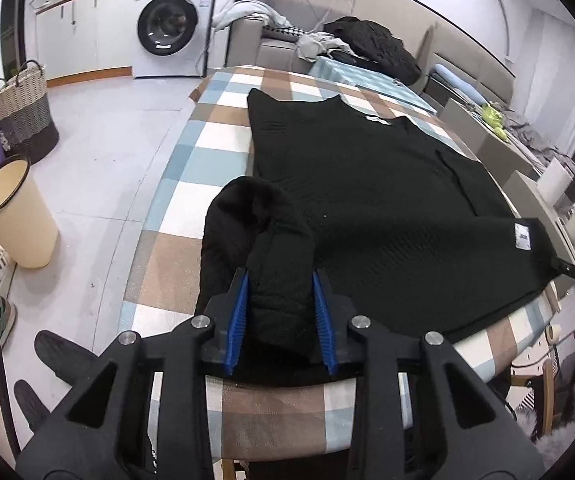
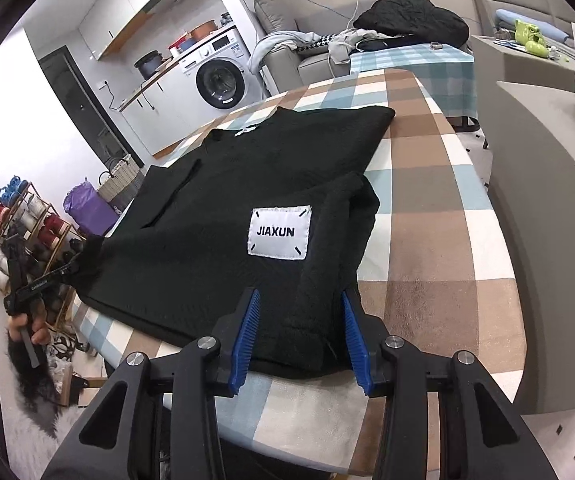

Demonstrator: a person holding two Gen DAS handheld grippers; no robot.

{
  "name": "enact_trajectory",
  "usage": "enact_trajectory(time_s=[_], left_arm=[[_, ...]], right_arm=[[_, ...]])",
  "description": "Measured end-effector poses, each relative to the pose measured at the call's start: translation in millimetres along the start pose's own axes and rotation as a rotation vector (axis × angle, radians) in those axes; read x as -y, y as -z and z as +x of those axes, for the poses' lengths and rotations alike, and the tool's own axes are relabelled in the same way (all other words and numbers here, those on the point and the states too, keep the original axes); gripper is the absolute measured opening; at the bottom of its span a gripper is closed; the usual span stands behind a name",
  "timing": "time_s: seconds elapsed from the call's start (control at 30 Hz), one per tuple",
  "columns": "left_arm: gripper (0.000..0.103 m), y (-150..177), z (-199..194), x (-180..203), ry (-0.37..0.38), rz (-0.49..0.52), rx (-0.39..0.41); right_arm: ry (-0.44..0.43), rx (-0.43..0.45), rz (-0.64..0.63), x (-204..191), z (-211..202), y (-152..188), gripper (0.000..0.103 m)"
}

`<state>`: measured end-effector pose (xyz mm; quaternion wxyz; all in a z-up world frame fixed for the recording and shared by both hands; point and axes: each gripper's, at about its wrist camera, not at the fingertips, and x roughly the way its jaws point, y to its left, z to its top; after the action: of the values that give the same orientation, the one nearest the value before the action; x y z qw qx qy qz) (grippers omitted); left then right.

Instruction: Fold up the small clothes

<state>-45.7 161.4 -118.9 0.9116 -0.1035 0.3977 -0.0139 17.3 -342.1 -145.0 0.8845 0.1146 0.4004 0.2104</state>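
On checked table (image 1: pixel 191 200): black sweater (image 1: pixel 367 200), both grippers' fingers gripping hem.

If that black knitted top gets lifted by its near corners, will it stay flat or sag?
Probably sag: the black knitted top already bunches into a soft roll inside the left tool. It looks thick, so likely somewhat heavy for its size. The textured knit seems unlikely to slip from the ribbed blue pads of the right tool.
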Motion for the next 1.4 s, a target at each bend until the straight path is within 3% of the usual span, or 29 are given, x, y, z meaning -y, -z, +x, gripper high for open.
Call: enact_trajectory(time_s=[0.1, 0.2, 0.33, 0.57, 0.8, 0.97, 1.03, 1.2, 1.4], left_arm=[[0.015, -0.2, 1.6, 0.8, 0.000, -0.013, 0.020], [0.010, -0.4, 3.6, -1.7, -0.013, -0.035, 0.031], [0.010, -6.1, -8.9, -8.6, -0.014, -0.067, 0.078], [0.010, -25.6, -40.9, -14.6, 0.030, -0.110, 0.174], [0.010, -45.2, -47.1, -12.8, 0.048, -0.118, 0.199], [0.010, -46.6, -49.9, -14.2, 0.052, -0.124, 0.203], [0.010, -47.5, -50.8, -15.4, 0.054, -0.131, 0.206], [0.010, -50.6, -57.1, -18.7, 0.058, -0.141, 0.224], [0.010, -52.2, -59.8, -20.3, 0.055, -0.140, 0.220]], right_arm=[[0.021, 0.015, -0.016, -3.6, 0.3, -1.4, 0.039], [0.098, 0.020, -0.029, -3.4, 6.8, -3.8, 0.016], [0.138, 0.042, -0.022, 2.1, 2.5, -5.7, 0.012], [0.119, 0.134, -0.085, -21.2, -25.2, -23.8, 0.012], [0.153, 0.032, -0.110, -23.6, -11.3, -32.7, 0.012], [0.038, 0.039, -0.069, -15.0, -19.4, -19.1, 0.018], [-0.021, 0.055, -0.049, -13.8, -24.0, -16.2, 0.029], [-0.140, 0.068, -0.006, -12.0, -30.4, -17.3, 0.038], [-0.032, -0.032, -0.032, -9.6, -14.3, -5.8, 0.038]])
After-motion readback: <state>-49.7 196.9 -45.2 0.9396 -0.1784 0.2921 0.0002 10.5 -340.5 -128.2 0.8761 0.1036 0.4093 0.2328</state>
